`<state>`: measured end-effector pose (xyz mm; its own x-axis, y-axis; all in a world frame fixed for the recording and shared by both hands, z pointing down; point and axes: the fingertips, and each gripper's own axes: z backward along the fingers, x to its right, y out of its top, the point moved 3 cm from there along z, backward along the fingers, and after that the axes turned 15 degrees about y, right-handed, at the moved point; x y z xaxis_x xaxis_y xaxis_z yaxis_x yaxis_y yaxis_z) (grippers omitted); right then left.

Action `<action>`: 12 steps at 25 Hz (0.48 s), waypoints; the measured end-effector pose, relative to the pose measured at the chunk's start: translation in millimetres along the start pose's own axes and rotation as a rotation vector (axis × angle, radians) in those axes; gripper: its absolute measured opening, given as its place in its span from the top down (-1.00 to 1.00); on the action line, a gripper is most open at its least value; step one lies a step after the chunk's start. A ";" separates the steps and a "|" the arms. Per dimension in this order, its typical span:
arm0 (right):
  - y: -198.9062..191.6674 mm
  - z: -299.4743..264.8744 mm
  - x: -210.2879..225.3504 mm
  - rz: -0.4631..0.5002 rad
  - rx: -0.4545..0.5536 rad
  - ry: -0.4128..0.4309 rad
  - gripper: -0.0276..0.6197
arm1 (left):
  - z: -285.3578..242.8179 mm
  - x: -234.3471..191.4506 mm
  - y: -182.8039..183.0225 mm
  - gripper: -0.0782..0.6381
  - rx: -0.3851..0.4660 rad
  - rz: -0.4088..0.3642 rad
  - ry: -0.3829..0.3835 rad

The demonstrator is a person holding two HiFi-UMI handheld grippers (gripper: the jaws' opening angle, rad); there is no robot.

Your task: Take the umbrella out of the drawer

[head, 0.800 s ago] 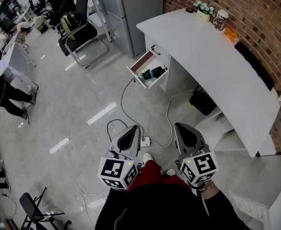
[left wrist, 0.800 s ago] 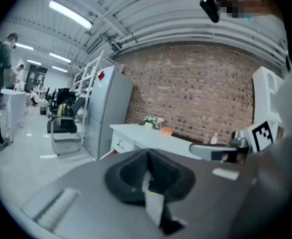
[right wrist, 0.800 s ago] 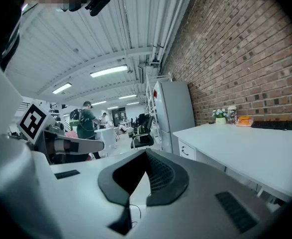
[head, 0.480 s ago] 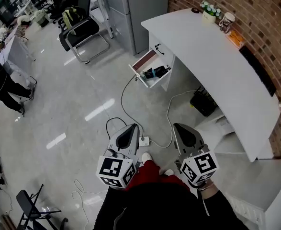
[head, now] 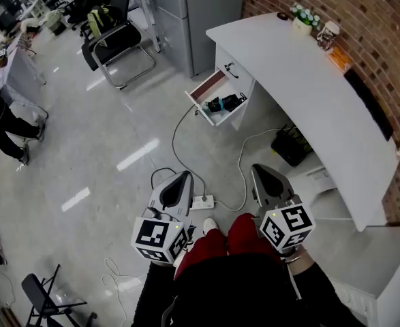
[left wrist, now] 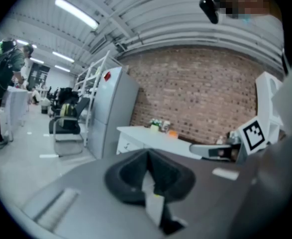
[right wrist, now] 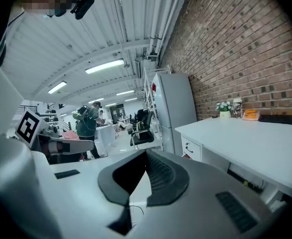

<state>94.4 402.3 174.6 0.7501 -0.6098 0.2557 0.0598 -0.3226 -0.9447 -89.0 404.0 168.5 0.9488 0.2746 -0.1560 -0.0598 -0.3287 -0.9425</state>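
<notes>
White and curved, the long counter point(head: 309, 80) runs beside a red brick wall point(head: 383, 19), and at its far left end a white drawer with a reddish-brown inside point(head: 210, 86) stands pulled open. A folded black and teal umbrella point(head: 221, 103) lies inside that drawer, untouched. The 2 grey tongs are held low and side by side, close to the person's red trouser legs point(head: 217, 240) and well apart from the drawer. The left tongs point(head: 177, 184) have their jaws pressed together on nothing, and the right tongs point(head: 265, 180) are likewise closed and empty. On the glossy grey floor point(head: 118, 135) between them lies a white power strip point(head: 204, 201), its white cable point(head: 174, 138) winding up towards the drawer.
</notes>
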 end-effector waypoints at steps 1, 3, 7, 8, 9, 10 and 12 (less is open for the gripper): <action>1.4 -2.3 1.5 0.000 -0.003 -0.005 0.92 | -0.6 -2.3 1.5 0.77 0.005 0.001 0.002; 4.5 -7.7 4.9 0.000 -0.008 -0.012 0.92 | -3.1 -7.3 3.2 0.77 0.012 0.007 0.006; 12.2 -19.2 13.9 0.006 -0.021 -0.016 0.92 | -14.5 -11.8 6.7 0.77 0.014 0.019 0.003; 14.7 -22.2 17.2 0.010 -0.025 -0.017 0.92 | -18.5 -12.1 8.3 0.77 0.014 0.022 0.002; 17.3 -25.4 20.9 0.014 -0.028 -0.018 0.92 | -22.9 -12.4 10.1 0.77 0.016 0.026 0.001; 19.9 -28.9 25.0 0.017 -0.029 -0.020 0.92 | -27.6 -12.9 12.1 0.77 0.018 0.029 0.001; 24.5 -37.1 33.8 0.026 -0.027 -0.022 0.92 | -38.2 -14.5 16.1 0.77 0.025 0.026 0.003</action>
<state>96.7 347.0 167.7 0.7655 -0.6023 0.2265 0.0226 -0.3266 -0.9449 -91.9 360.2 166.8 0.9479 0.2631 -0.1796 -0.0920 -0.3135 -0.9451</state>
